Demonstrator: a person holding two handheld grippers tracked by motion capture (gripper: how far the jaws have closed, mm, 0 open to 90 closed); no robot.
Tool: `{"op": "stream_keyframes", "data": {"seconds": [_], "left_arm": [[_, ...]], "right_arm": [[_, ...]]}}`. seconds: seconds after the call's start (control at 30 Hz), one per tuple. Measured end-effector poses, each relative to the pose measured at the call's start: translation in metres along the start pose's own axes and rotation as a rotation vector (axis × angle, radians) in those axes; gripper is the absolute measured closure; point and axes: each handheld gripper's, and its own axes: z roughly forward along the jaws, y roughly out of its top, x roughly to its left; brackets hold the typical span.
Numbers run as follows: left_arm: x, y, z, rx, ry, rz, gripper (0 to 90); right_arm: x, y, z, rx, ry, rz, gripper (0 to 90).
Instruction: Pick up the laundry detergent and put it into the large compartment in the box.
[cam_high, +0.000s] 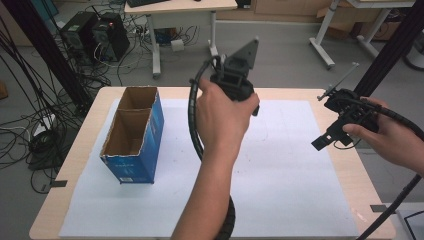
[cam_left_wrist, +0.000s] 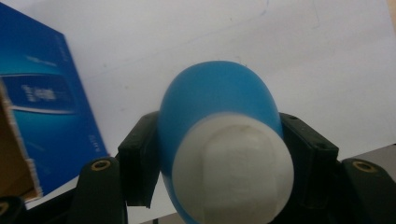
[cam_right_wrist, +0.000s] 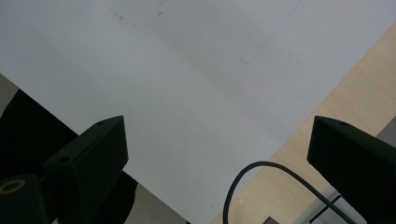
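Note:
My left gripper (cam_left_wrist: 224, 140) is shut on a blue, egg-shaped object (cam_left_wrist: 215, 93) with a white flat end (cam_left_wrist: 233, 168) that faces the camera; both pads press on its sides. In the high view a hand holds the left gripper (cam_high: 239, 82) raised above the middle of the white sheet (cam_high: 280, 165), and the hand hides the jaws and the object. At the table's right edge my right gripper (cam_high: 330, 135) is held in the other hand. In the right gripper view it (cam_right_wrist: 219, 130) stands open with nothing between its jaws, above the sheet's edge.
An open blue cardboard box (cam_high: 132, 135) with two compartments stands on the left of the sheet; its side (cam_left_wrist: 42, 116) appears at the left of the left gripper view. The wooden table (cam_high: 345, 170) borders the sheet. Desks, computers and cables lie beyond.

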Motion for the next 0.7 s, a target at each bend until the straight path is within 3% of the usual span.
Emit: {"op": "stream_keyframes", "data": {"seconds": [0.03, 0.07, 0.1, 0.13, 0.27, 0.3, 0.33, 0.43, 0.53, 0.57, 0.6, 0.63, 0.7], "left_arm": [[0.008, 0.001, -0.017, -0.016, 0.002, -0.015, 37.3], [0.008, 0.001, -0.017, -0.016, 0.002, -0.015, 37.3], [0.019, -0.002, -0.034, -0.045, -0.005, -0.040, 37.3], [0.019, -0.002, -0.034, -0.045, -0.005, -0.040, 37.3], [0.044, -0.003, -0.068, -0.077, 0.004, -0.064, 37.3], [0.044, -0.003, -0.068, -0.077, 0.004, -0.064, 37.3], [0.055, -0.003, -0.079, -0.084, 0.013, -0.088, 37.3], [0.067, -0.003, -0.087, -0.091, 0.023, -0.112, 37.3], [0.092, -0.004, -0.102, -0.102, 0.060, -0.146, 37.3], [0.092, -0.004, -0.102, -0.102, 0.060, -0.146, 37.3], [0.104, -0.006, -0.106, -0.113, 0.070, -0.165, 37.3], [0.104, -0.006, -0.106, -0.113, 0.070, -0.165, 37.3], [0.119, -0.011, -0.108, -0.132, 0.080, -0.192, 37.3]], "right_arm": [[0.000, 0.001, 0.000, -0.002, 0.006, -0.004, 5.1], [0.000, 0.001, 0.000, -0.002, 0.006, -0.004, 5.1], [0.001, 0.002, -0.002, -0.007, 0.006, -0.009, 5.1], [0.002, 0.003, -0.002, -0.008, 0.006, -0.011, 5.1], [0.004, 0.009, -0.003, -0.002, -0.001, -0.021, 5.1], [0.004, 0.009, -0.003, -0.002, -0.001, -0.021, 5.1], [0.004, 0.011, -0.004, -0.002, -0.005, -0.026, 5.1], [0.003, 0.014, -0.005, 0.002, -0.006, -0.023, 5.1], [-0.002, 0.019, -0.006, 0.004, -0.011, -0.015, 5.1], [-0.002, 0.019, -0.006, 0.004, -0.011, -0.015, 5.1], [-0.003, 0.022, -0.006, 0.007, -0.015, -0.016, 5.1], [-0.003, 0.022, -0.006, 0.007, -0.015, -0.016, 5.1], [-0.005, 0.025, -0.005, 0.006, -0.009, -0.012, 5.1]]}}
